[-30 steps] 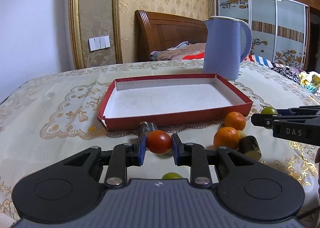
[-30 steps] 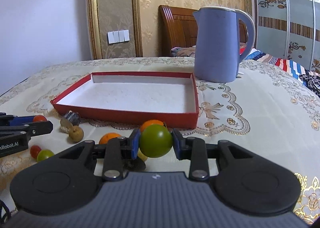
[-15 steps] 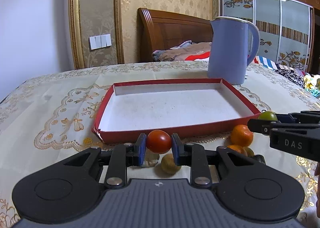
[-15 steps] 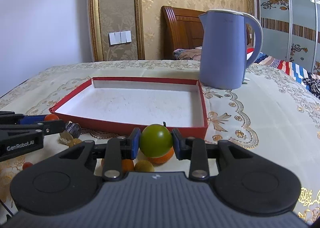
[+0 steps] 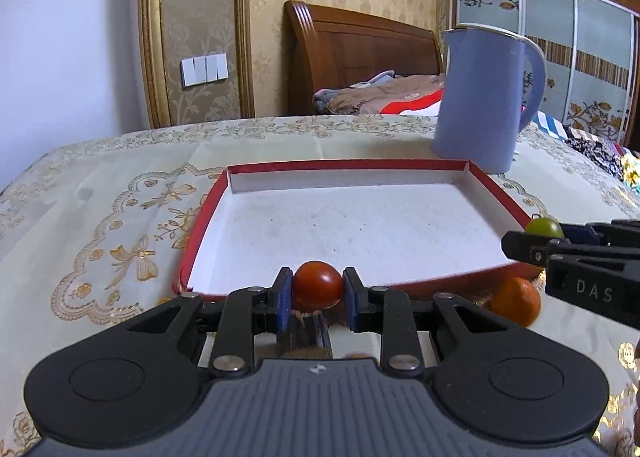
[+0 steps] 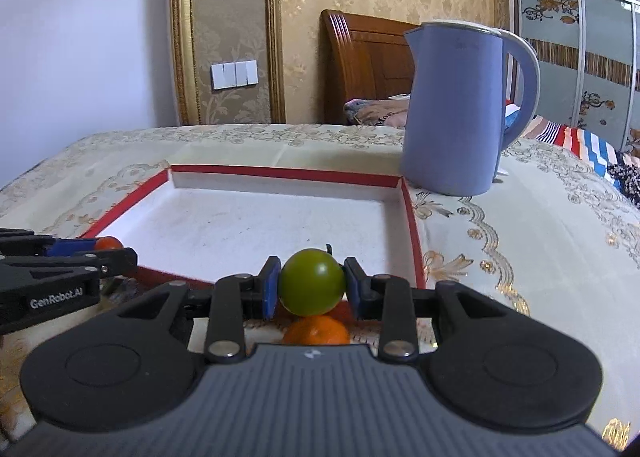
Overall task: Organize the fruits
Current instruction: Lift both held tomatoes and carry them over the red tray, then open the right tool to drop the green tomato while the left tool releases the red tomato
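A small red tomato [image 5: 317, 283] is clamped between the blue pads of my left gripper [image 5: 317, 293], hovering at the near rim of the red tray [image 5: 208, 217]. My right gripper [image 6: 311, 289] is shut on a green tomato [image 6: 312, 281], also at the near rim of the tray [image 6: 412, 225], toward its right corner. Each gripper shows in the other's view: the right one [image 5: 538, 241] with the green tomato [image 5: 545, 226], the left one [image 6: 100, 253] with the red tomato [image 6: 108, 243]. The tray's white inside holds nothing. An orange [image 5: 516, 300] lies on the cloth before the tray, another orange [image 6: 317, 331] beneath my right gripper.
A tall lilac kettle [image 5: 486, 97] stands just behind the tray's far right corner. A dark brown piece [image 5: 304, 333] lies under my left gripper. The table wears a cream cloth with gold embroidery [image 5: 120, 257]. A bed with a wooden headboard [image 5: 352, 57] lies beyond.
Both grippers have moved forward toward the tray, each still holding its tomato. The loose fruits on the cloth have slipped beneath and behind the fingers.
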The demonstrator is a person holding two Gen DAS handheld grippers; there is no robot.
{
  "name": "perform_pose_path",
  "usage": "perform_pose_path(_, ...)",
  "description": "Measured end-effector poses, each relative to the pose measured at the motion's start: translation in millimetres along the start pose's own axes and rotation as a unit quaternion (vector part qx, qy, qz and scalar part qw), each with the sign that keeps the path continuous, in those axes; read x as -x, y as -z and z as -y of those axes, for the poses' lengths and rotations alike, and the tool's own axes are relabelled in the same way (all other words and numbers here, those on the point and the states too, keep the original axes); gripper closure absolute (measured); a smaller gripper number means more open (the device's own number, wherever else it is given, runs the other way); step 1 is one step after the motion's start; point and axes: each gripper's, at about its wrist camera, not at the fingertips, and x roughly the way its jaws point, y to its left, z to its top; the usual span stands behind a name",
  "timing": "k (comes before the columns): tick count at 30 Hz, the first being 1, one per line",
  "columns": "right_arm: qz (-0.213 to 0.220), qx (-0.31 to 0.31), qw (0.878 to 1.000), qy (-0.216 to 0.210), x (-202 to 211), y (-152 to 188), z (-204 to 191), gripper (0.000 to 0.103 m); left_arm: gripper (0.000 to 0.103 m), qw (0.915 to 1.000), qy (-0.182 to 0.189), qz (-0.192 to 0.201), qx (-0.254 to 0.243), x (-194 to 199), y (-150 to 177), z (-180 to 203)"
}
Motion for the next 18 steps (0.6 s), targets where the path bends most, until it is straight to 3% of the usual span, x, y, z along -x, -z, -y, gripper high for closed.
perform_pose_path(18,-0.042,-0.002,0.999,0.005,-68,-22,3,0.071,0.077,0.9991,-0.020,-0.038,0.005,-68,-28,-9)
